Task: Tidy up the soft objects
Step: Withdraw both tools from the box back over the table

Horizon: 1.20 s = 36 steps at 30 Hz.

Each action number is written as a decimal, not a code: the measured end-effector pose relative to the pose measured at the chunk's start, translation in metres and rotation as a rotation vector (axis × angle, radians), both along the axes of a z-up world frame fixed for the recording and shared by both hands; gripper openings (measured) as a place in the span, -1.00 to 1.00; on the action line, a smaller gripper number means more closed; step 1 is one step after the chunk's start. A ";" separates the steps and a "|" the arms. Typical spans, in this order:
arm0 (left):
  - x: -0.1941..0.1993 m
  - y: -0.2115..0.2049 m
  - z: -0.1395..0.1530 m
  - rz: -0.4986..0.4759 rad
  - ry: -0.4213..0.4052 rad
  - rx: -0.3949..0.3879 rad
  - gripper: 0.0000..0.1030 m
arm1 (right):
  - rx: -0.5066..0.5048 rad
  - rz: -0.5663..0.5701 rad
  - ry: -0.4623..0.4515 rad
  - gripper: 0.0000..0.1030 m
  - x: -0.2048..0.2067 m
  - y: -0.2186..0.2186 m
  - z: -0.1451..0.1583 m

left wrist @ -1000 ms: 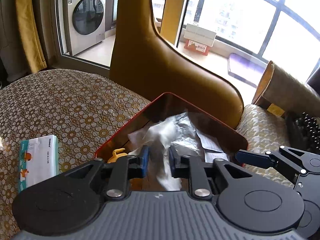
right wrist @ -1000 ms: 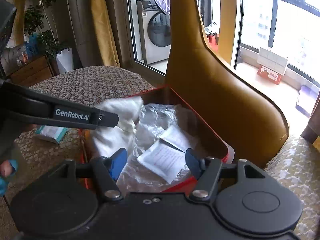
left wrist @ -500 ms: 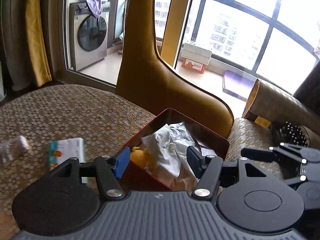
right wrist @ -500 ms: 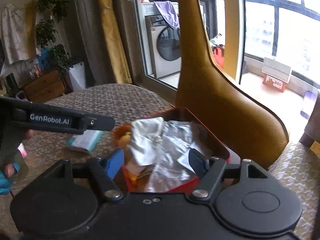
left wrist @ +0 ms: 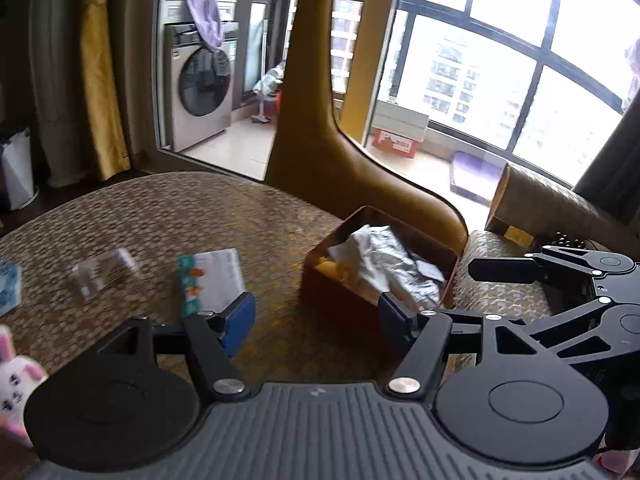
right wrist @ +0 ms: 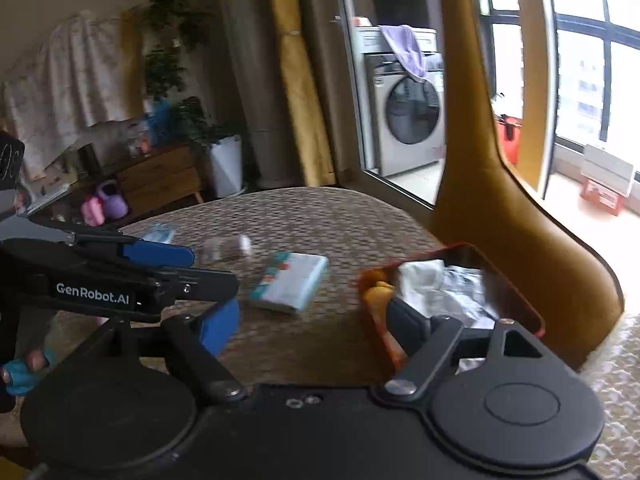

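Observation:
A red box (left wrist: 320, 280) stands on the patterned table by the tan chair. It holds a crumpled white and silvery bag (left wrist: 384, 256) and a yellow soft toy (right wrist: 378, 294). My left gripper (left wrist: 316, 316) hovers above the table, back from the box. Its jaws are opening with nothing between them. My right gripper (right wrist: 314, 328) is also drawn back from the box (right wrist: 530, 310), its jaws opening and empty. A pink and white plush bunny (left wrist: 16, 376) lies at the near left edge.
A tissue pack (left wrist: 210, 280) lies left of the box, with a small clear packet (left wrist: 104, 272) and a blue pack (left wrist: 8, 288) further left. The tan chair back (left wrist: 360, 184) rises behind the box. A cushioned seat (left wrist: 492, 280) sits to the right.
Both grippers have drawn back and risen from the box. The left jaws, nearly shut over the white bag, have spread wide and the bag lies in the box. The right jaws widened too.

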<state>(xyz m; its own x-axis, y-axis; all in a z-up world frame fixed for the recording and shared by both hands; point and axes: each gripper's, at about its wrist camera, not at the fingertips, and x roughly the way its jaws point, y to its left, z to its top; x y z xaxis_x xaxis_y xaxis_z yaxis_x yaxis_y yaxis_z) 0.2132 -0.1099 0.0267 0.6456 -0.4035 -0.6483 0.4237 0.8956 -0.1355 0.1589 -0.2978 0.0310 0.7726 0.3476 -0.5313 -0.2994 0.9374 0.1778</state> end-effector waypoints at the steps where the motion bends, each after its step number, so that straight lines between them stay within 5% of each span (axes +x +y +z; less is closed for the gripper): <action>1: -0.003 0.009 0.001 0.013 0.001 -0.002 0.44 | 0.000 0.013 -0.002 0.59 -0.001 0.007 0.002; 20: -0.009 0.164 0.015 0.208 -0.014 -0.031 0.71 | 0.020 0.171 0.017 0.89 0.011 0.107 0.018; 26: 0.007 0.211 0.020 0.267 -0.037 -0.011 0.79 | -0.013 0.204 0.023 0.94 0.030 0.138 0.018; 29: 0.020 0.236 0.020 0.309 -0.037 -0.011 0.99 | -0.029 0.220 0.036 0.94 0.046 0.154 0.017; 36: 0.064 0.280 0.013 0.355 0.005 -0.018 0.99 | -0.050 0.237 0.073 0.94 0.091 0.181 0.010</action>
